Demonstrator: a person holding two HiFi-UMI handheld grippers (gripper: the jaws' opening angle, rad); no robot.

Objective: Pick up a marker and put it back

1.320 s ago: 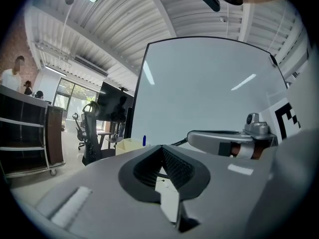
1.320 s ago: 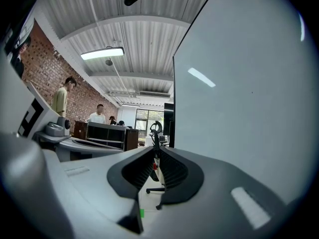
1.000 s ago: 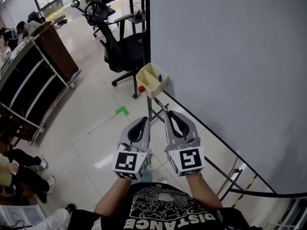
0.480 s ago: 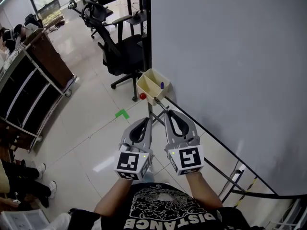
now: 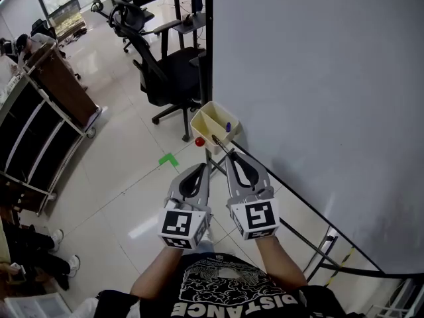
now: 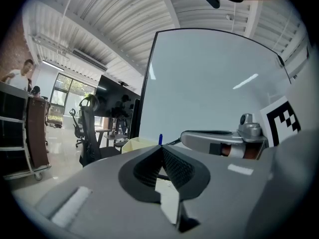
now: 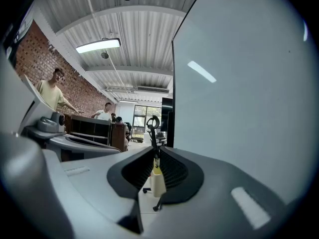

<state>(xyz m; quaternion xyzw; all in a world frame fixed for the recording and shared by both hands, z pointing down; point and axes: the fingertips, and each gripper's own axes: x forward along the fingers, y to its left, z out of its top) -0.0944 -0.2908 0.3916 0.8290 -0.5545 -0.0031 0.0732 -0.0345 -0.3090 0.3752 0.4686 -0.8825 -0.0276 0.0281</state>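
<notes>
Now both grippers are held out side by side, low in front of the person, and they point at the bottom left corner of the big whiteboard (image 5: 318, 78).

The left gripper (image 5: 207, 167) has its jaws pressed together at the tips. Nothing is between them. In the left gripper view the tips (image 6: 161, 149) meet in a sharp point.

The right gripper (image 5: 228, 155) is just beside it, nearer the board. In the right gripper view its jaws (image 7: 154, 153) are only a thin crack apart. Nothing sits in the crack. You can see the pale box (image 7: 158, 180) far off through it.

That box (image 5: 205, 121) is a cream tray with a wall down its middle. It hangs at the bottom left corner of the whiteboard, past the tips of both grippers. The blue marker (image 5: 228, 127) stands up in it, in the part closest to the board. Only its blue top pokes out. The left gripper view also shows that blue tip (image 6: 160, 139), just above the jaws. Neither gripper touches the marker or the box.

A small red ball (image 5: 199, 141) sits right under the front edge of the box. A black office chair (image 5: 165, 78) stands behind the box, near the left edge of the board. A green mark (image 5: 169, 158) is stuck on the shiny floor (image 5: 119, 177), to the left of the grippers. A dark shelf on wheels (image 5: 33, 131) stands well off to the left.
</notes>
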